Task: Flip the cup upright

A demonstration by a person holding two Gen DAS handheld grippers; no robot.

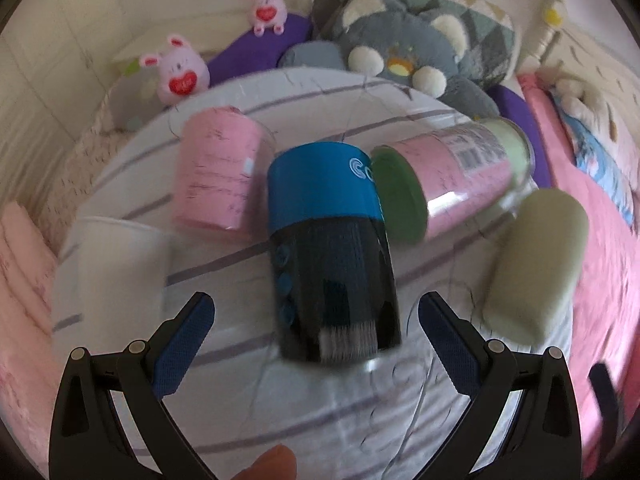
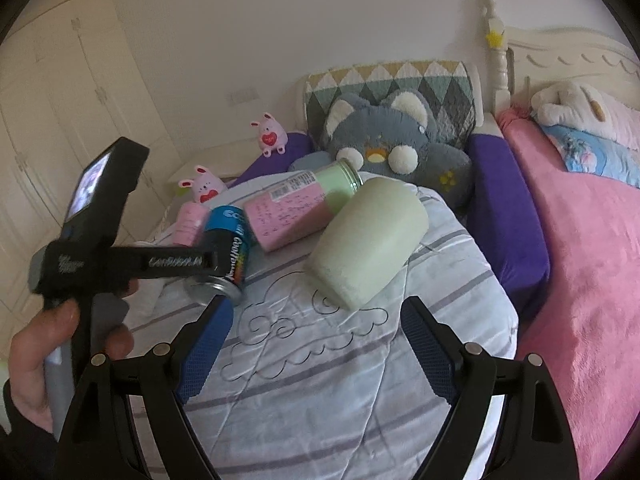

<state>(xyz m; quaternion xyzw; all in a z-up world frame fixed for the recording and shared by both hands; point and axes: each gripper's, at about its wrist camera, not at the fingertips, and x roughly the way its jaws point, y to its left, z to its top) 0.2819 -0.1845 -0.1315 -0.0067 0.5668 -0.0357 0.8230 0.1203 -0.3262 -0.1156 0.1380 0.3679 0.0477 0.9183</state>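
Note:
A blue and black cup (image 1: 332, 248) lies on its side on the striped quilt (image 1: 280, 400), its glass rim towards me. My left gripper (image 1: 316, 316) is open, its blue pads on either side of the cup's near end, apart from it. The cup also shows in the right wrist view (image 2: 230, 250), with the left gripper's body (image 2: 120, 264) beside it. My right gripper (image 2: 316, 320) is open and empty, just in front of a pale green cup (image 2: 368, 240) lying on its side.
A tall pink and green glass cup (image 1: 452, 184) lies right of the blue cup. A short pink cup (image 1: 220, 172) and a white cup (image 1: 116, 276) are to its left. Plush toys (image 1: 404, 48) and pillows line the back. A pink blanket (image 2: 580, 280) lies right.

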